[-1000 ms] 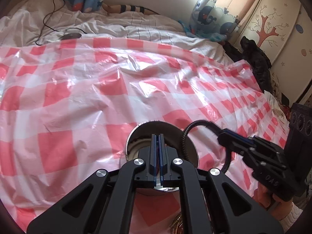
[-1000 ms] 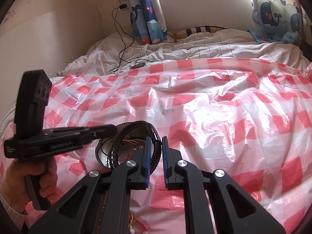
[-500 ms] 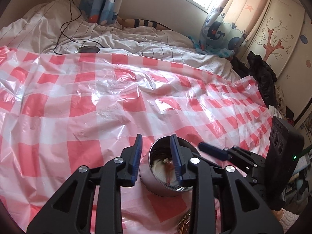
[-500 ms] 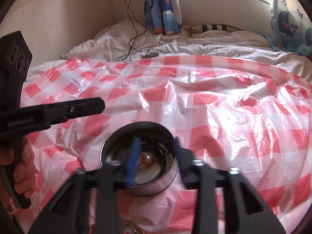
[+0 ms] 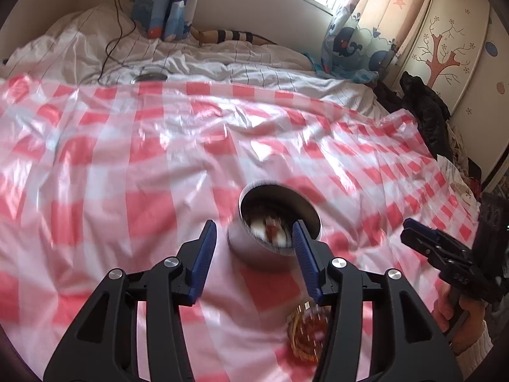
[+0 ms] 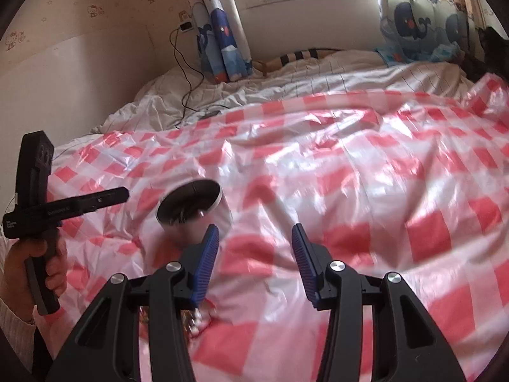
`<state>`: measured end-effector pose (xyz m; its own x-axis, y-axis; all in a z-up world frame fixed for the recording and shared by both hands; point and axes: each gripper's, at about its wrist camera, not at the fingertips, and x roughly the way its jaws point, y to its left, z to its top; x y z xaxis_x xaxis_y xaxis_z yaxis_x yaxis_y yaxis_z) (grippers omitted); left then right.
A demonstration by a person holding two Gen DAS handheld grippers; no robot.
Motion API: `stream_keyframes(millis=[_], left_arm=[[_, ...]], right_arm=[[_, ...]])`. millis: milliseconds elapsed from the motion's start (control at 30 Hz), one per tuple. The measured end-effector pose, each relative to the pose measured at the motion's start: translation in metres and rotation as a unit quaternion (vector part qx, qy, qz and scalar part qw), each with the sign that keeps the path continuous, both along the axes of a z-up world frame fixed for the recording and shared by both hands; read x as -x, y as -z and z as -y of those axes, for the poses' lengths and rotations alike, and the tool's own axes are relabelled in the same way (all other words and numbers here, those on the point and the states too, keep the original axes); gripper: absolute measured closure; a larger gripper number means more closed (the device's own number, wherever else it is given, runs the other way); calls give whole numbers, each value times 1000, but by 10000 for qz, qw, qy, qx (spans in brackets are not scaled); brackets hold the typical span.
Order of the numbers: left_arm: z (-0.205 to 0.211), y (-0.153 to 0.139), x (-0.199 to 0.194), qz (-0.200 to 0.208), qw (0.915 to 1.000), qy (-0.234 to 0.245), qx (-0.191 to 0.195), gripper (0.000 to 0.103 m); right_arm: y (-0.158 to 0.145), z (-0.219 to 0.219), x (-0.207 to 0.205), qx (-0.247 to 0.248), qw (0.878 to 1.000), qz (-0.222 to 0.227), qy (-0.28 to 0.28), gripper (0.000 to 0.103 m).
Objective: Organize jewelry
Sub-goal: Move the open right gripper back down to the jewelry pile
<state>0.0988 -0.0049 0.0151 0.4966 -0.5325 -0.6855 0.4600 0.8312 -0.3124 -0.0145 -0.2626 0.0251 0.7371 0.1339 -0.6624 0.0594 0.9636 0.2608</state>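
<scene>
Reaching with your left gripper (image 5: 253, 254), jaws widening and empty, and right gripper (image 6: 254, 256) spread empty, pinch the limp, light chain (image 5: 307, 331) below the left jaws by its bunched middle.

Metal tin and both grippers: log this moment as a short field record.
surface: red-and-white checked plastic sheet spread over a bed
container: round metal tin, lid off, upright, some jewelry inside, blurred
left gripper: jaws opening, nothing between them, tin just beyond the tips
right gripper: open, nothing held, tin to its left
loose jewelry: gold-coloured pile on the sheet, nearer than the tin, partly hidden by the left gripper
image quality: motion blur in both views
</scene>
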Motion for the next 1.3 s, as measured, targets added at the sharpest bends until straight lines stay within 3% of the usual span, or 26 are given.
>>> stream_keyframes(millis=[67, 167, 267, 400, 567, 800, 1300], left_arm=[[-4, 16, 18, -219, 9998, 19, 8, 54], [4, 35, 26, -603, 9979, 185, -124, 54], [18, 33, 36, -489, 9974, 482, -197, 54], [21, 33, 48, -407, 9966, 645, -310, 45], [0, 42, 48, -551, 9966, 421, -449, 45], [-19, 28, 53, -394, 9984, 259, -299, 32], [-31, 23, 58, -360, 9987, 137, -342, 26]], right_arm=[[15, 10, 6, -253, 9989, -327, 207, 56], [14, 13, 0, -633, 9975, -262, 143, 56], [12, 1, -1, -687, 9973, -174, -181, 56], [22, -8, -1, -1518, 9838, -469, -829, 60], [33, -20, -8, -2318, 9618, -773, -1239, 65], [50, -38, -16, -2418, 9547, -1246, -1206, 65], [80, -33, -30, -2685, 9445, -1743, -734, 81]])
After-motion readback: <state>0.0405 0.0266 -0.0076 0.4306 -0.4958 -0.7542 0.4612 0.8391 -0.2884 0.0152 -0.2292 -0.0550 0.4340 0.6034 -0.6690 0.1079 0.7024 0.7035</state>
